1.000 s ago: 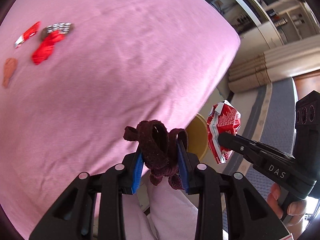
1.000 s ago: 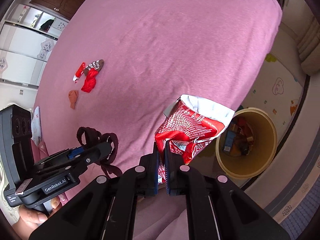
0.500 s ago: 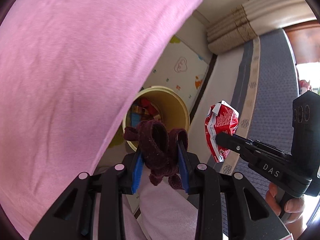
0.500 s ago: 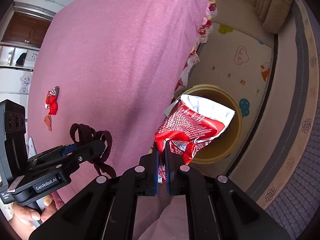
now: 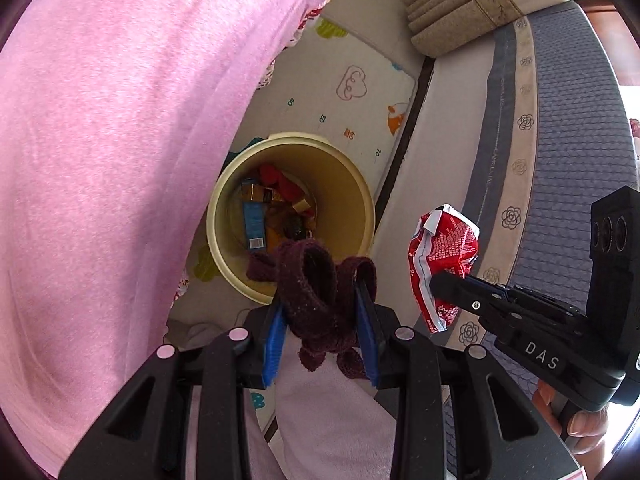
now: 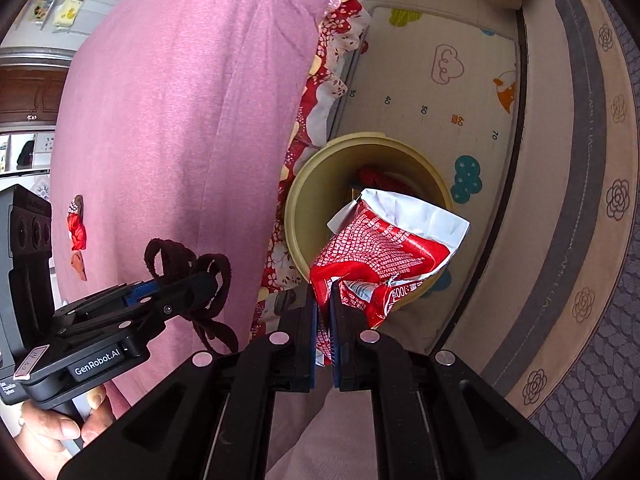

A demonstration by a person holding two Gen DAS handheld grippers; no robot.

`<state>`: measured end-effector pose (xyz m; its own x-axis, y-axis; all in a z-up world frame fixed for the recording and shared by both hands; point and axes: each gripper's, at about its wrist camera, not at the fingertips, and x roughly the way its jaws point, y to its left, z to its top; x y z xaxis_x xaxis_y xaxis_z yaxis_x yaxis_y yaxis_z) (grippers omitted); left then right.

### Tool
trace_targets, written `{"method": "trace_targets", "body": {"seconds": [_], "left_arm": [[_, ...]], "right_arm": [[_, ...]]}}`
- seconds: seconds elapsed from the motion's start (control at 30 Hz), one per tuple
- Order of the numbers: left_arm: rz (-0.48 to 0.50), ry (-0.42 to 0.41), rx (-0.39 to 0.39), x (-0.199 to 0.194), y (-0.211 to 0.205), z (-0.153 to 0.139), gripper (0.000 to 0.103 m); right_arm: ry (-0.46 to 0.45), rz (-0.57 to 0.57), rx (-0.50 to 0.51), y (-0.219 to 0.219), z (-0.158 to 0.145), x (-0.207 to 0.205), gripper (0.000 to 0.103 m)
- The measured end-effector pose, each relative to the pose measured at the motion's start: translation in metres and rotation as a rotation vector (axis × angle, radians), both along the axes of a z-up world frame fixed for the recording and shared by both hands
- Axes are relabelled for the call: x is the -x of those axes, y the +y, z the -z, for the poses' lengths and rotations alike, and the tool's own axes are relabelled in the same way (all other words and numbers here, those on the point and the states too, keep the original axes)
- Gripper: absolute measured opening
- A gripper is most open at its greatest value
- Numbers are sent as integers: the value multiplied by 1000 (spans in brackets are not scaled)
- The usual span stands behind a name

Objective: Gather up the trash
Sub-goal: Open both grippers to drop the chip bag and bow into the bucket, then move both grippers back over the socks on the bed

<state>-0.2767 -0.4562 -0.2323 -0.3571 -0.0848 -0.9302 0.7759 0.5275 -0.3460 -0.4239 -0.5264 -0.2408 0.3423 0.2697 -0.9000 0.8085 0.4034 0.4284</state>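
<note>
My left gripper [image 5: 320, 320] is shut on a tangled dark maroon fabric strap [image 5: 316, 292], held above the near rim of a round yellow trash bin [image 5: 352, 184] that stands on the floor beside the bed. Several boxes and wrappers lie in the bin. My right gripper [image 6: 325, 320] is shut on a crumpled red and white snack bag [image 6: 380, 248], which hangs over the same bin [image 6: 304, 184]. In the right wrist view the left gripper [image 6: 200, 280] with the strap [image 6: 180, 256] shows at the lower left, over the bed edge. The right gripper [image 5: 436, 280] and bag [image 5: 440, 256] show in the left wrist view.
A pink bedspread [image 5: 100, 140] fills the left, with a floral skirt [image 6: 320, 80] hanging at its edge. More red and brown scraps [image 6: 76, 232] lie far back on the bed. A printed play mat [image 5: 352, 80] and a grey patterned rug [image 5: 560, 140] cover the floor around the bin.
Both grippers swung from over the bed to the floor side and dropped lower; the yellow bin now sits right under the strap and the bag. Both grips stayed unchanged.
</note>
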Motion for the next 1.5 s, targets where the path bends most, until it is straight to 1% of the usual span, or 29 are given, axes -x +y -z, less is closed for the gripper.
{"method": "trace_targets", "body": {"seconds": [0.17, 0.27, 0.3, 0.33, 0.37, 0.4, 0.43, 0.47, 0.5, 0.63, 0.7, 0.97, 1.27, 1.5], "left_arm": [[10, -13, -15, 4, -11, 11, 33], [-1, -11, -22, 3, -13, 15, 34], [-3, -5, -23, 4, -13, 17, 35], [-4, -2, -24, 4, -13, 18, 38], [-2, -2, -32, 5, -13, 20, 45], [2, -7, -45, 5, -12, 22, 50], [7, -13, -54, 7, -13, 23, 59], [18, -26, -64, 9, -12, 25, 64], [28, -32, -70, 10, -12, 27, 65], [31, -8, -92, 12, -7, 35, 67], [30, -9, -94, 12, -7, 35, 68], [28, 3, -69, 11, -9, 30, 68], [-13, 1, -13, -5, 1, 7, 68], [-86, -13, 40, -33, 26, -21, 68]], "right_arm": [[6, -12, -10, -6, 9, 2, 6], [8, -23, -15, -8, 13, 3, 6], [9, -27, -18, -9, 14, 3, 8], [12, -29, -17, -9, 14, 3, 9], [17, -32, -18, -9, 15, 3, 9], [21, -39, -25, -9, 16, 3, 15], [27, -45, -28, -9, 18, 4, 25], [34, -44, -26, -9, 19, 5, 30], [36, -42, -25, -9, 19, 6, 33], [51, -30, -24, -10, 22, 13, 33], [52, -14, -30, -12, 23, 16, 33], [56, 9, -21, -12, 16, 19, 33], [55, -20, 27, -9, -7, 3, 33], [24, -85, 72, 2, -39, -34, 33]]}}
